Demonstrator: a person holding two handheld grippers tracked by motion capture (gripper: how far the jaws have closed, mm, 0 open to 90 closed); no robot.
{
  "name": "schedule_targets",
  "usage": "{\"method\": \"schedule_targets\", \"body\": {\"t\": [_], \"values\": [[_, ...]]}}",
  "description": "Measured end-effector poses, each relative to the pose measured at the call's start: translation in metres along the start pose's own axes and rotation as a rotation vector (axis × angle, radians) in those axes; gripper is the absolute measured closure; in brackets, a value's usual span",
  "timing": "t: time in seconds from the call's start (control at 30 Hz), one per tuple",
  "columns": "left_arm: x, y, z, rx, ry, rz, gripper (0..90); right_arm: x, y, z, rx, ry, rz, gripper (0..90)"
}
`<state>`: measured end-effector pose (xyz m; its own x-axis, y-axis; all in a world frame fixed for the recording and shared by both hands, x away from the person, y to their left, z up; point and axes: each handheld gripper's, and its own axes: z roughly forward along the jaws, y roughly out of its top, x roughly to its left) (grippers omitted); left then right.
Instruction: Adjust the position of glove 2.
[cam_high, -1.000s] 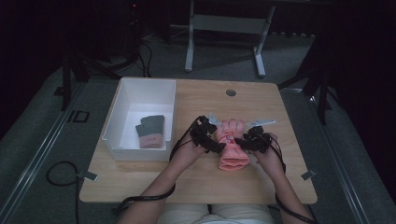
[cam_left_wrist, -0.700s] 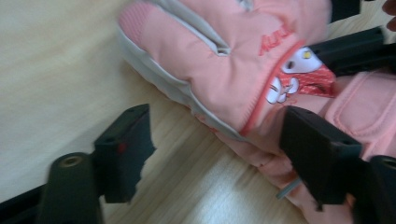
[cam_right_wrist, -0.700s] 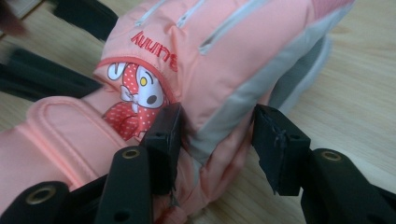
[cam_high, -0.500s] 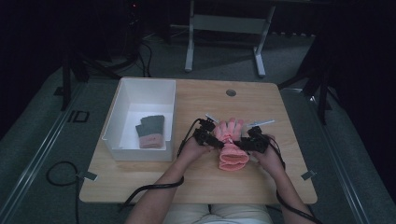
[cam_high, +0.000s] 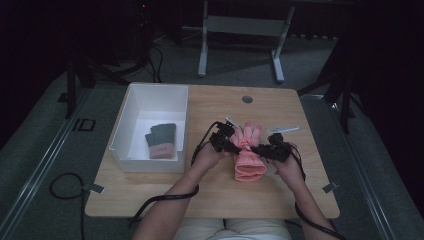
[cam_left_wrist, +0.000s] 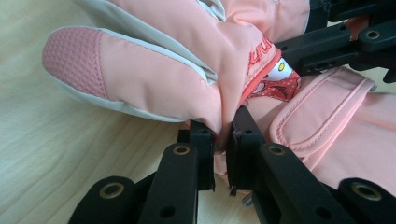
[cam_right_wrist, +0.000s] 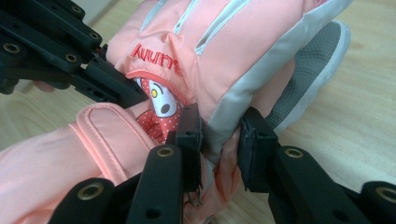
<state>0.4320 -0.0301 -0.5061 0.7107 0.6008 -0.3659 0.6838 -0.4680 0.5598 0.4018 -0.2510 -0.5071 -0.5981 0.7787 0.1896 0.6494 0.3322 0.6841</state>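
Observation:
A pink padded glove (cam_high: 248, 159) with grey trim lies at mid-table, fingers pointing away from me. My left gripper (cam_high: 231, 148) is at its left side, and its jaws have just been closing. In the left gripper view the left gripper (cam_left_wrist: 224, 135) is shut on a fold of the pink glove (cam_left_wrist: 154, 70) near the thumb. My right gripper (cam_high: 256, 148) is at the glove's right side. Its jaws have just been closing too, and the right gripper (cam_right_wrist: 219, 133) pinches the grey-edged side of the glove (cam_right_wrist: 233, 46). The two grippers face each other across the wrist strap.
A white bin (cam_high: 131, 115) stands at the table's left with a pair of grey gloves (cam_high: 161, 140) inside. A thin pale strip (cam_high: 283, 129) lies beyond the right hand. A round grommet (cam_high: 247, 99) sits near the far edge. Cables trail off the front edge.
My left hand has moved right, in to the glove, and its jaws have closed on the fabric. The right jaws have narrowed on the glove's other side; that hand has stayed put.

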Motion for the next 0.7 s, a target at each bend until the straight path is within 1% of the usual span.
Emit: {"method": "schedule_targets", "body": {"t": [0.13,0.27,0.4,0.5,0.53,0.57,0.6,0.63,0.7], "values": [[-0.006,0.007,-0.018,-0.008,0.024,0.027,82.5,0.007,0.01,-0.01,-0.037,0.004,-0.014,72.7],[-0.011,0.012,-0.037,-0.032,0.046,0.037,82.3,0.015,0.023,-0.019,-0.061,0.008,-0.031,72.6],[-0.016,0.015,-0.055,-0.036,0.071,0.057,82.3,0.024,0.035,-0.026,-0.081,0.013,-0.048,72.7],[-0.016,0.017,-0.07,-0.036,0.082,0.061,82.3,0.031,0.044,-0.03,-0.09,0.023,-0.06,72.7],[-0.016,0.017,-0.07,-0.036,0.082,0.061,82.3,0.031,0.044,-0.03,-0.09,0.023,-0.06,72.7],[-0.016,0.019,-0.081,-0.037,0.091,0.066,82.3,0.038,0.052,-0.032,-0.098,0.027,-0.074,72.7],[-0.016,0.019,-0.085,-0.042,0.091,0.061,82.3,0.04,0.055,-0.033,-0.099,0.029,-0.077,72.7],[-0.016,0.019,-0.085,-0.042,0.091,0.061,82.3,0.04,0.055,-0.033,-0.099,0.029,-0.077,72.7],[-0.014,0.019,-0.096,-0.046,0.094,0.06,82.3,0.046,0.062,-0.034,-0.108,0.035,-0.088,72.7]]}}
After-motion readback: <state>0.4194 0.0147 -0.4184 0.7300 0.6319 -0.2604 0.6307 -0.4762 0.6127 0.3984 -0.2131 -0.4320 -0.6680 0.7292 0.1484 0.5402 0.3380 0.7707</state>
